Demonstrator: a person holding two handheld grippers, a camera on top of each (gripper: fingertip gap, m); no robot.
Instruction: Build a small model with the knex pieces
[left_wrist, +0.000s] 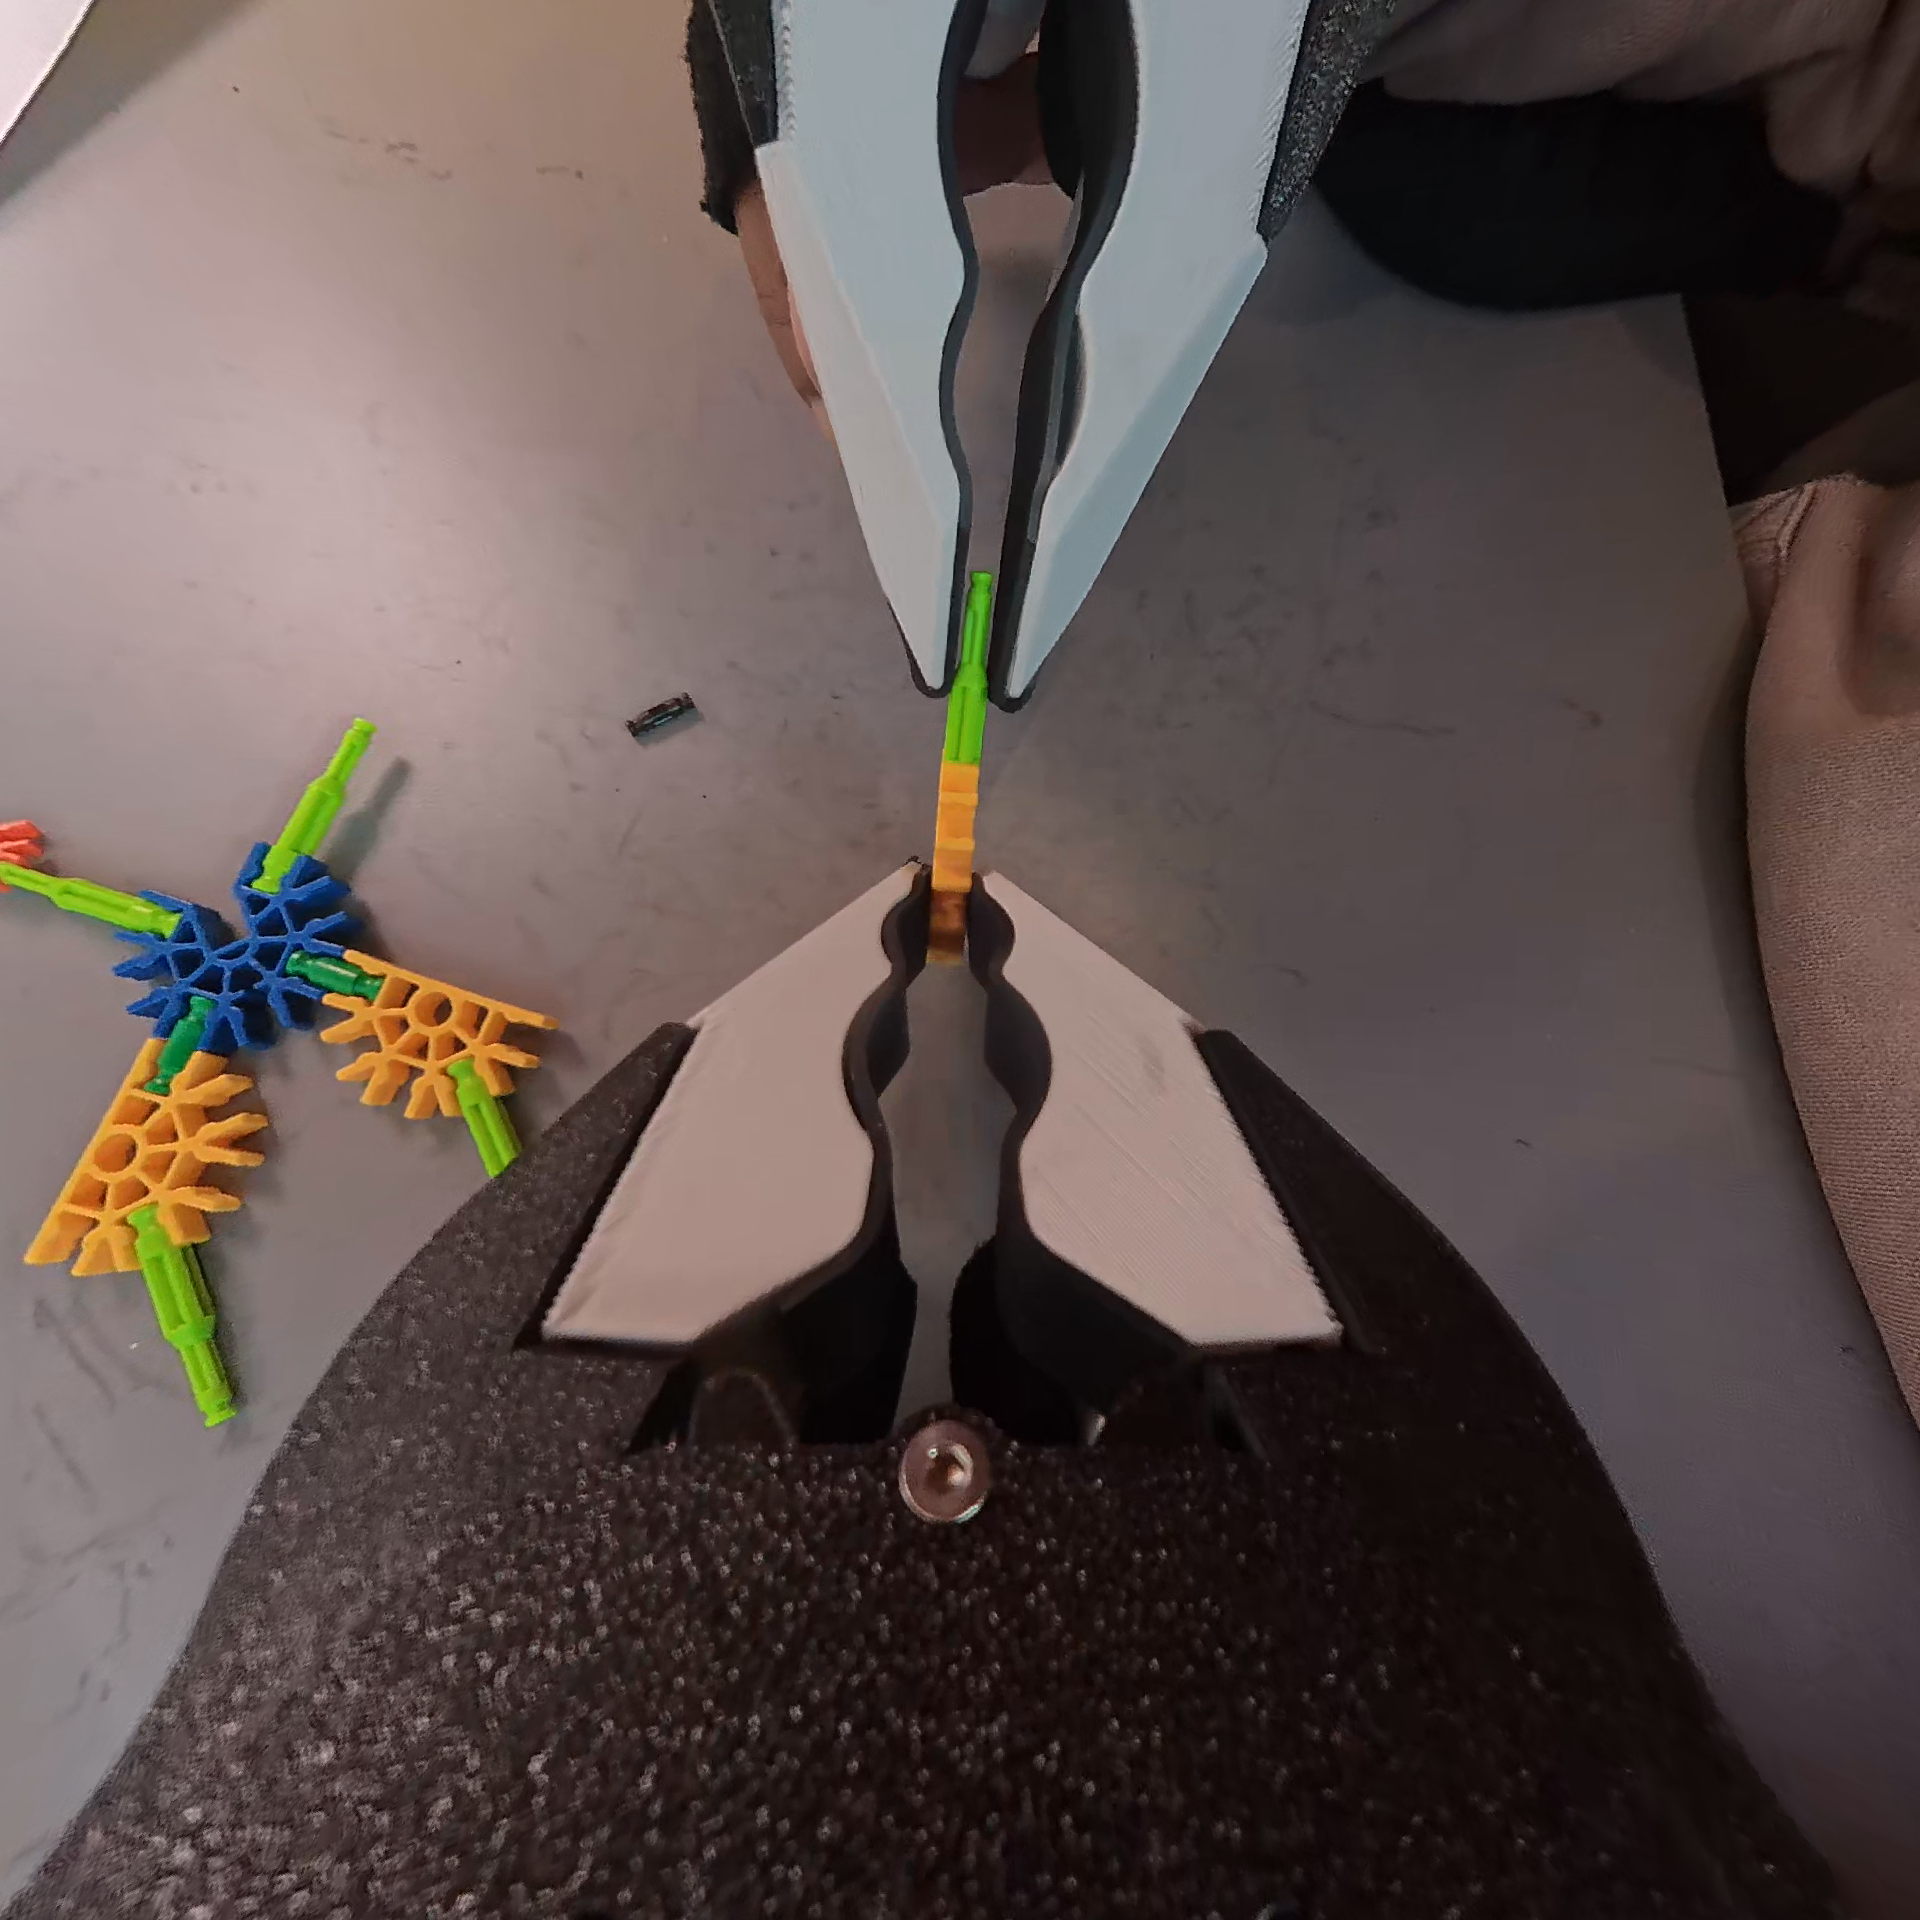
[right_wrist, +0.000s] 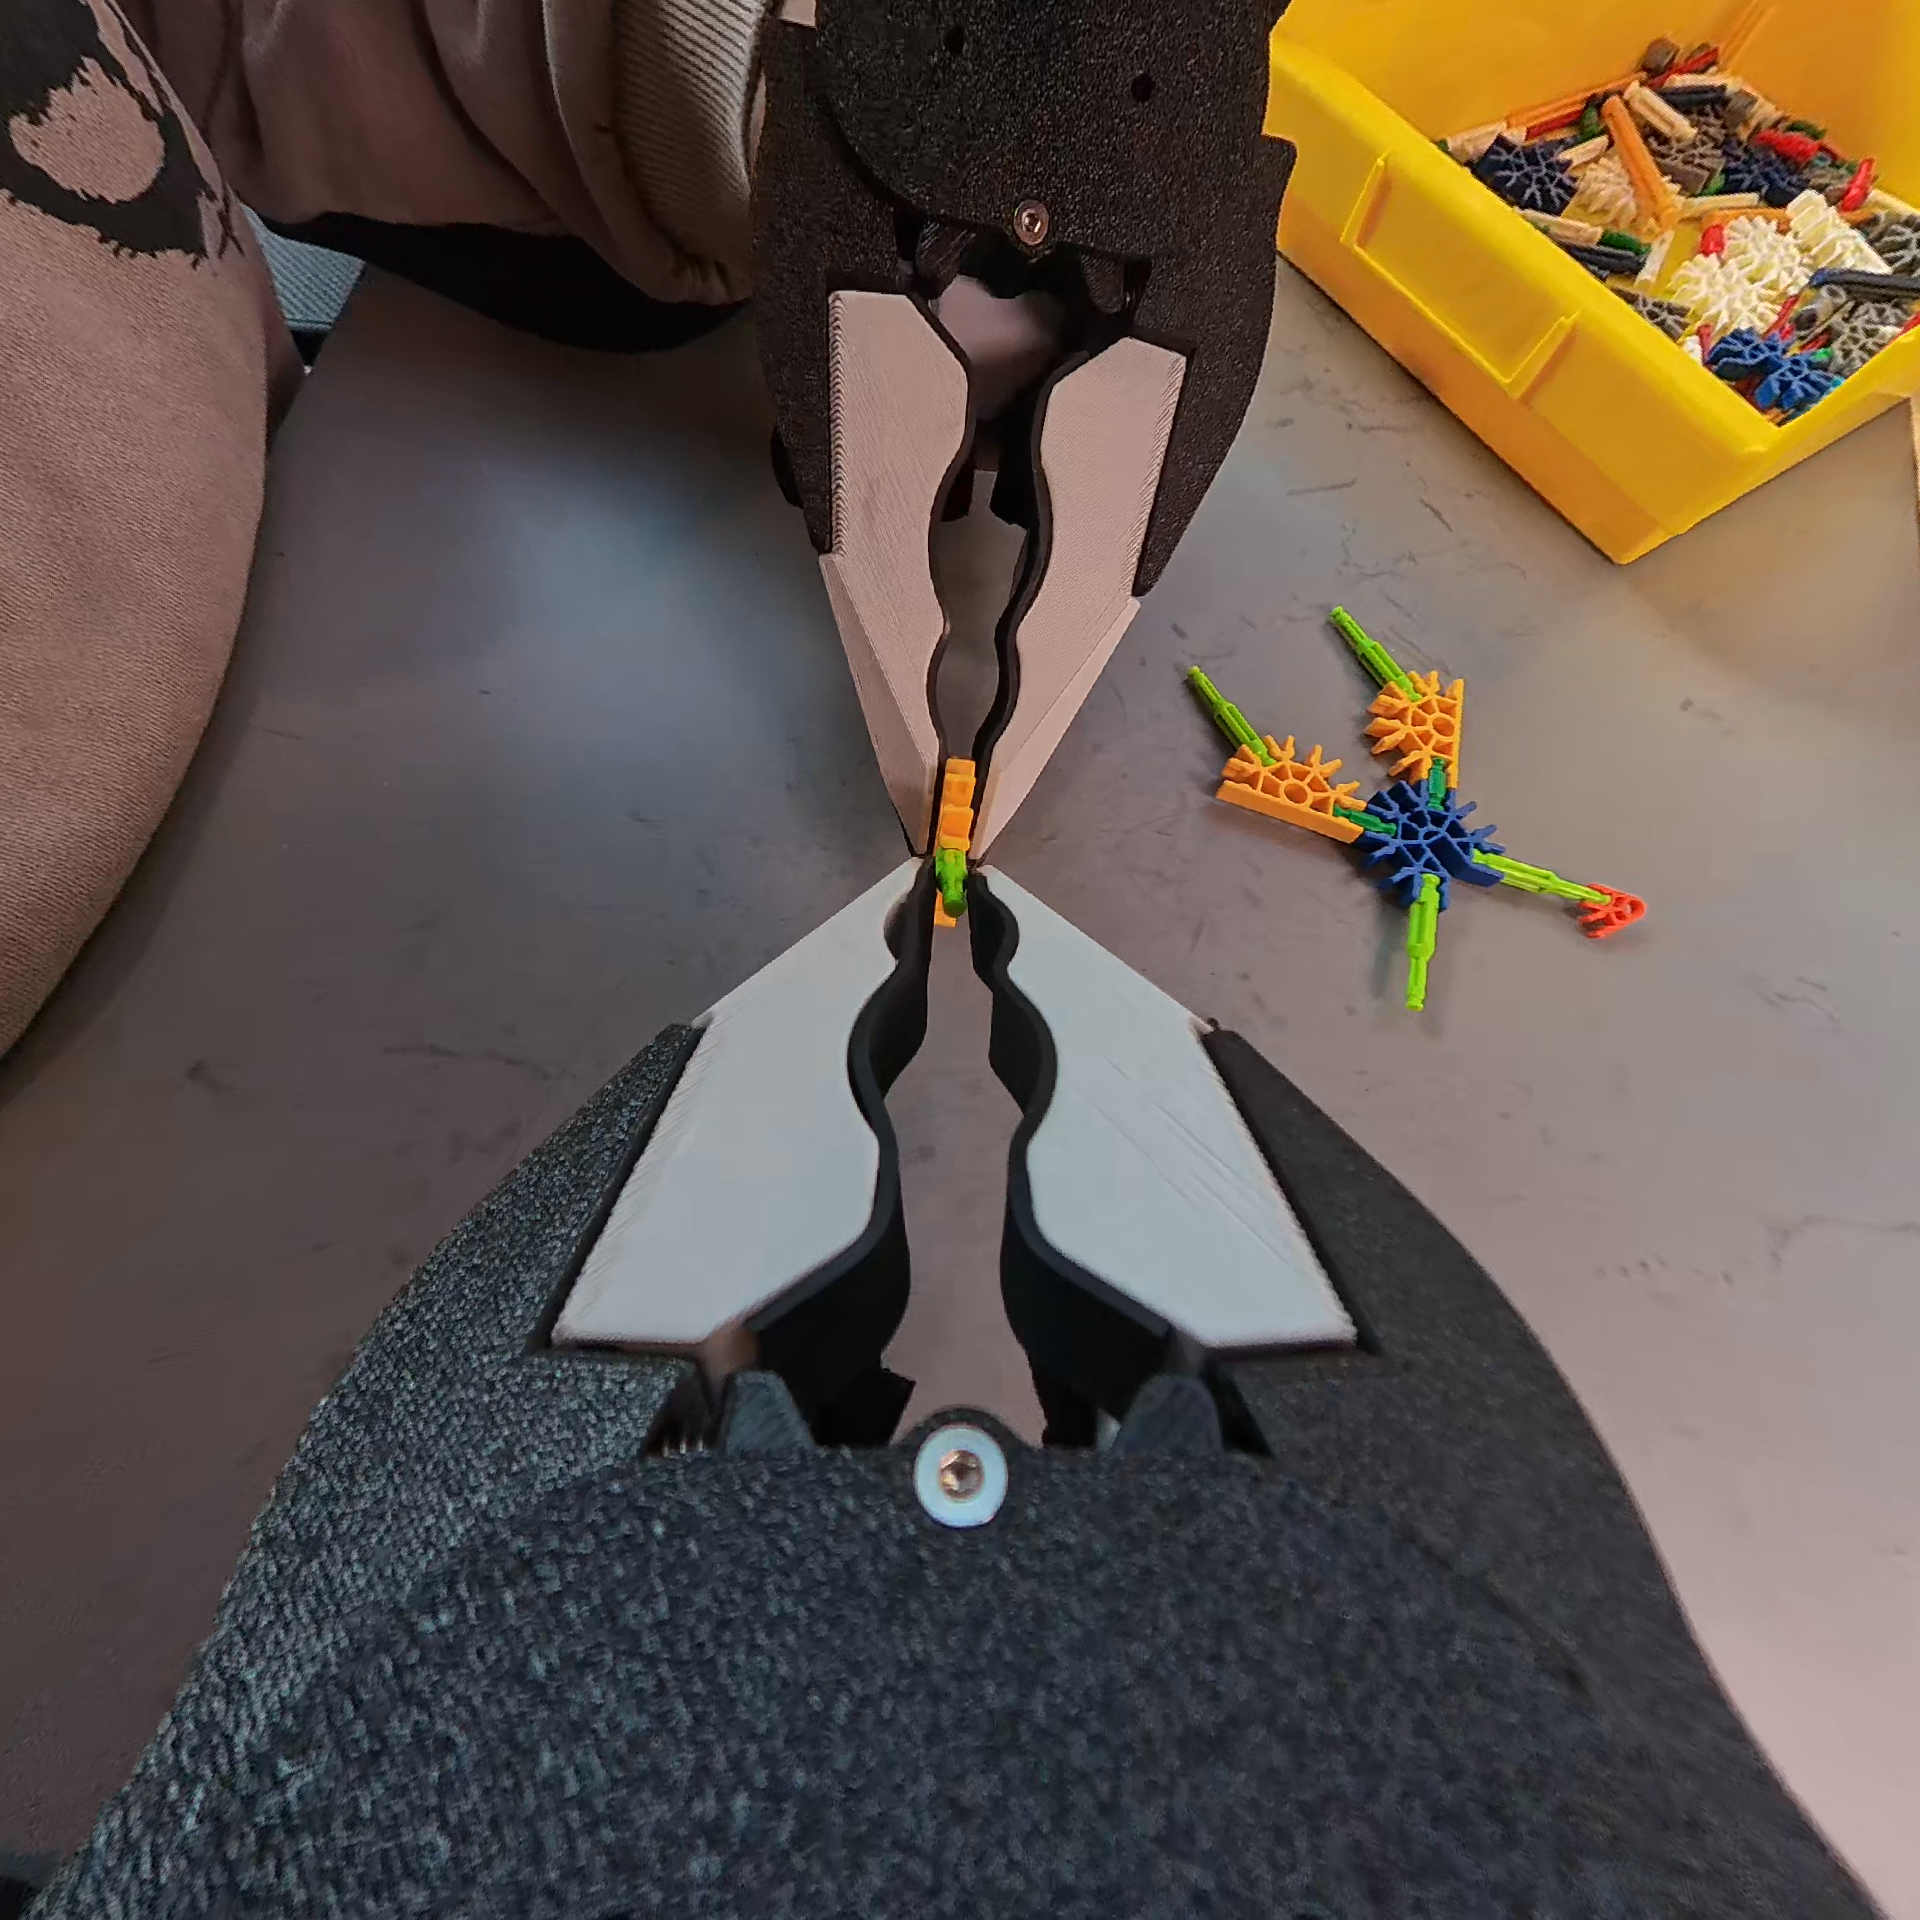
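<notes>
Left gripper (left_wrist: 948, 883): I have it closed down to a narrow gap, pinching an orange connector (left_wrist: 954, 831) edge-on at the very tips.
Right gripper (left_wrist: 966, 686): facing mine tip to tip and just as nearly closed, clamped on a green rod (left_wrist: 971, 675).
Joint: the rod's end meets the connector's rim, and the two run in one straight line between the grippers. I can't tell how deep the rod sits.
Height: both parts are held above the grey tabletop (left_wrist: 1351, 831), not resting on it.
Right wrist view: same pinch from the other side, with the rod in my near tips and the connector just beyond in the far ones.
Built piece (left_wrist: 244, 951): a blue hub with green rods, two orange connectors and a small red end piece. It lies flat on the tabletop, well apart from both grippers.
Black bit (left_wrist: 662, 715): a small loose piece between the built piece and the grippers.
Yellow bin (right_wrist: 1455, 312): sits toward the tabletop's far side, beyond the built piece, and is full of mixed loose parts.
Person: sleeves and clothing show along the tabletop's near edge.
</notes>
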